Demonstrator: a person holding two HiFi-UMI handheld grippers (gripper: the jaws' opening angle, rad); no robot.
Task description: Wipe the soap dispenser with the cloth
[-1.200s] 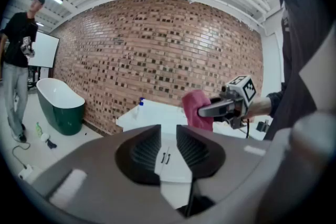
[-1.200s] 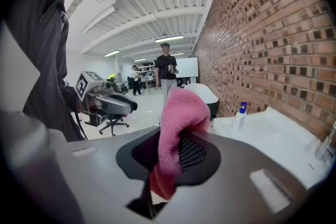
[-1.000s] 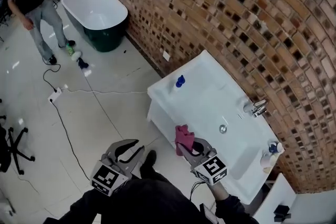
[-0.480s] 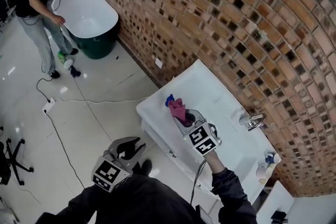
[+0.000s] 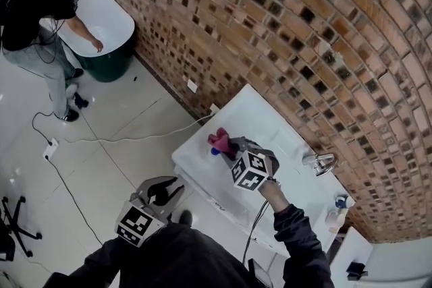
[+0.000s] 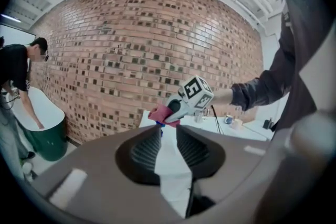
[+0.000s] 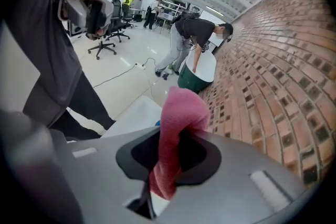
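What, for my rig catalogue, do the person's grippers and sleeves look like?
Both the left gripper and right gripper are grey moulded shells with black ribbed pads; each carries a white cube printed with black square markers. A dark cable hangs from the right one. The sleeve is dark grey.

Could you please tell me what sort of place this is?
Probably a bathroom mock-up inside a lab: a white washbasin with tap by a brick wall, a freestanding bathtub, office chairs beyond.
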